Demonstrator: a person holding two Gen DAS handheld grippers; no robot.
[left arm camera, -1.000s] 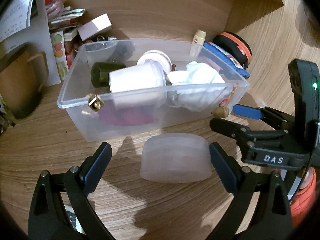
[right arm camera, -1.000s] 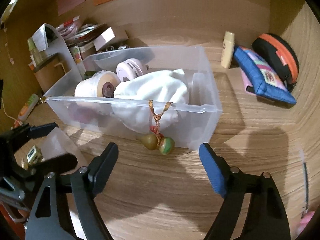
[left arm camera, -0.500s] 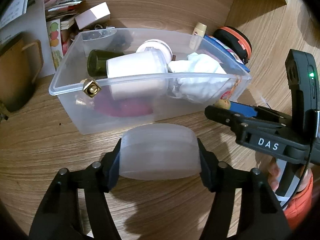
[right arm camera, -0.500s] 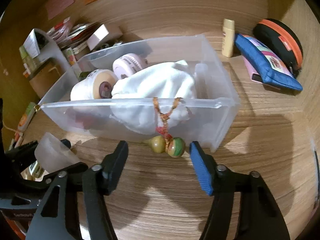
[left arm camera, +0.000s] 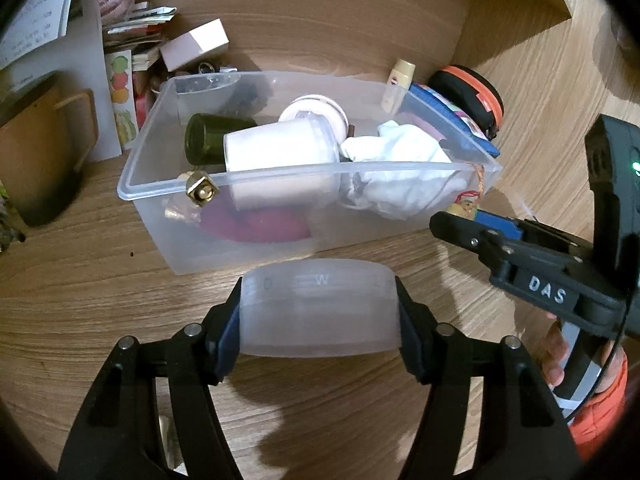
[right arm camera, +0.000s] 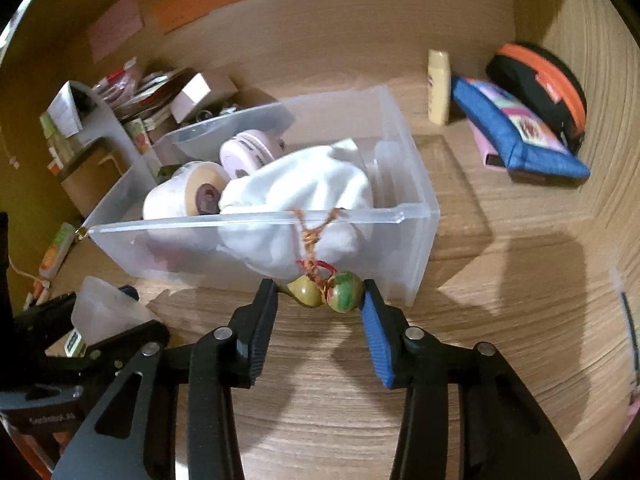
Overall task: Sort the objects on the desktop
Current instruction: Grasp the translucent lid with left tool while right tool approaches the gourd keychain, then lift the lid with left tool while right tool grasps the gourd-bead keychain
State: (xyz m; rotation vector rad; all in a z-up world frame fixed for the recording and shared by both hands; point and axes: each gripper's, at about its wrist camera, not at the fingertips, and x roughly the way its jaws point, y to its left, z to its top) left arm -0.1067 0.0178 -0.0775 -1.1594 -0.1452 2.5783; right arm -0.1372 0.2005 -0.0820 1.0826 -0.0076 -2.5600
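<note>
Now gourd charm (right arm camera: 326, 291) sits between closing right gripper (right arm camera: 320, 316) fingers

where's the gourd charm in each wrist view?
Left wrist: gourd charm at right of centre, mostly hidden, just outside the bin's right front corner, above the right claw's tip.
Right wrist: gourd charm at centre, hanging by its cord over the bin's front rim, between the right claw's closing fingers.
Shared landmark: white cloth in the bin, beside the cord.
</note>
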